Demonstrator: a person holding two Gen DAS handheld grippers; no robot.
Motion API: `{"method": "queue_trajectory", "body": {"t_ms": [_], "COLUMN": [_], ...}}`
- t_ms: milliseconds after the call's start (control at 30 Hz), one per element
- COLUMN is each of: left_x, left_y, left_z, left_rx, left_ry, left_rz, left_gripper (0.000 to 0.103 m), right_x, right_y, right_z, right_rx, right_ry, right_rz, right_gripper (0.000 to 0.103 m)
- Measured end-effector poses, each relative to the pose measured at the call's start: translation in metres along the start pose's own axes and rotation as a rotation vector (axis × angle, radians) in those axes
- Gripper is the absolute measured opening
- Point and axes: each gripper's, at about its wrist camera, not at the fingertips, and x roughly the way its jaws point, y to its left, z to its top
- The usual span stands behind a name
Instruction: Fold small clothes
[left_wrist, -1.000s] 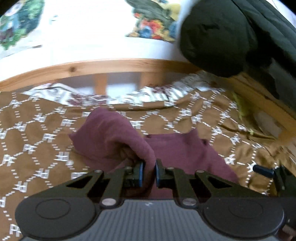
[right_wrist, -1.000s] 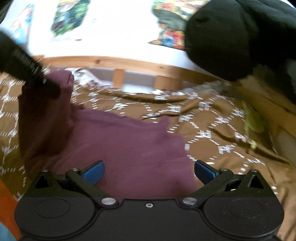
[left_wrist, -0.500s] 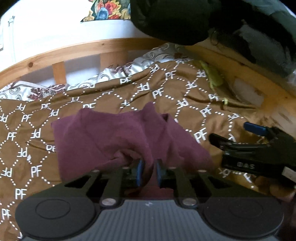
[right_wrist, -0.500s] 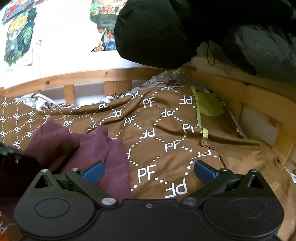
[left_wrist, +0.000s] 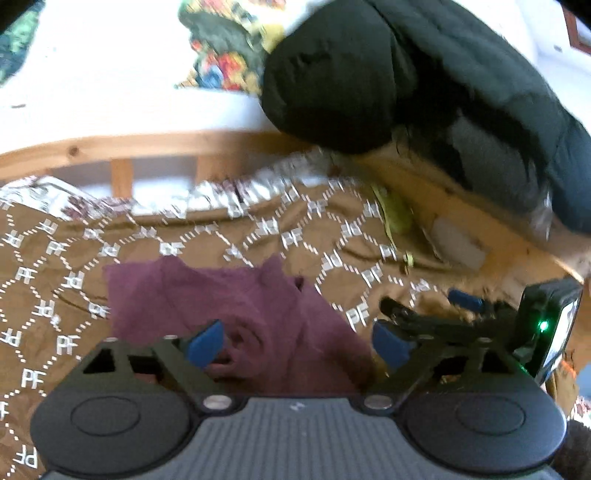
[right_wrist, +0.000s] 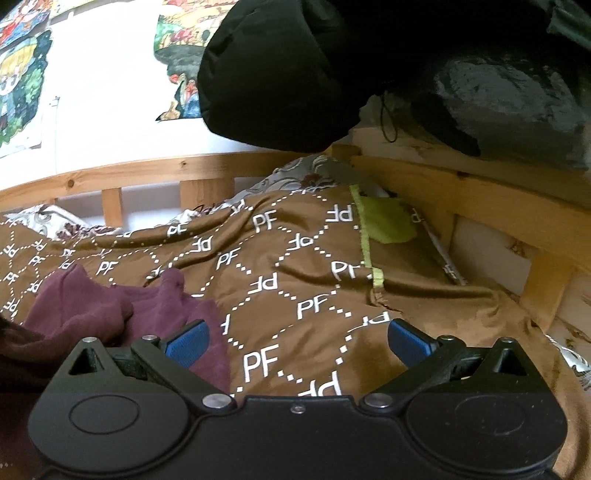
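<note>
The maroon garment (left_wrist: 236, 306) was laid crumpled on the brown bedspread (right_wrist: 303, 280). The left gripper (left_wrist: 297, 343) was positioned over it, jaws spread apart and empty. The right gripper (right_wrist: 297, 341) was held beside its edge, jaws likewise spread and empty.

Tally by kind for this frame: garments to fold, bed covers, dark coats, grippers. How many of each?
Maroon garment: 1
Brown PF-print blanket: 1
Black padded coat: 1
Grippers: 2, the left gripper and the right gripper, both open
Total: 5
</note>
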Motion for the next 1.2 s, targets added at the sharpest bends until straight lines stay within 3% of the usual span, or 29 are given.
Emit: {"method": "queue_trajectory", "body": {"t_ms": [167, 300, 400, 533, 700, 800, 967, 1100, 1200], "left_x": [-0.008, -0.001, 0.006, 0.015, 0.023, 0.027, 0.038, 0.037, 0.034], "left_y": [0.019, 0.036, 0.047, 0.052, 0.052, 0.050, 0.047, 0.041, 0.034], "left_z": [-0.008, -0.025, -0.037, -0.047, -0.055, -0.061, -0.067, -0.069, -0.065], "left_rx": [0.014, 0.030, 0.041, 0.087, 0.162, 0.192, 0.213, 0.272, 0.336], "left_ry": [-0.024, 0.018, 0.064, 0.118, 0.145, 0.166, 0.205, 0.191, 0.147], "left_rz": [0.125, 0.210, 0.219, 0.207, 0.187, 0.179, 0.193, 0.214, 0.257], "left_gripper": [0.102, 0.102, 0.102, 0.102, 0.102, 0.102, 0.102, 0.102, 0.097], "right_x": [-0.003, -0.008, -0.008, -0.005, 0.003, 0.011, 0.030, 0.041, 0.052], "right_y": [0.004, 0.012, 0.020, 0.031, 0.055, 0.063, 0.077, 0.075, 0.069], "right_z": [-0.001, -0.002, -0.005, -0.005, -0.005, 0.005, 0.008, 0.006, 0.007], "right_rx": [0.004, -0.003, -0.024, -0.050, -0.096, -0.050, 0.045, 0.179, 0.285], "right_ry": [-0.028, -0.060, -0.063, -0.059, -0.031, -0.005, 0.102, 0.146, 0.166], "right_rz": [0.003, 0.055, 0.109, 0.245, 0.370, 0.459, 0.538, 0.581, 0.617], "right_gripper": [0.102, 0.102, 0.102, 0.102, 0.102, 0.102, 0.097, 0.095, 0.080]}}
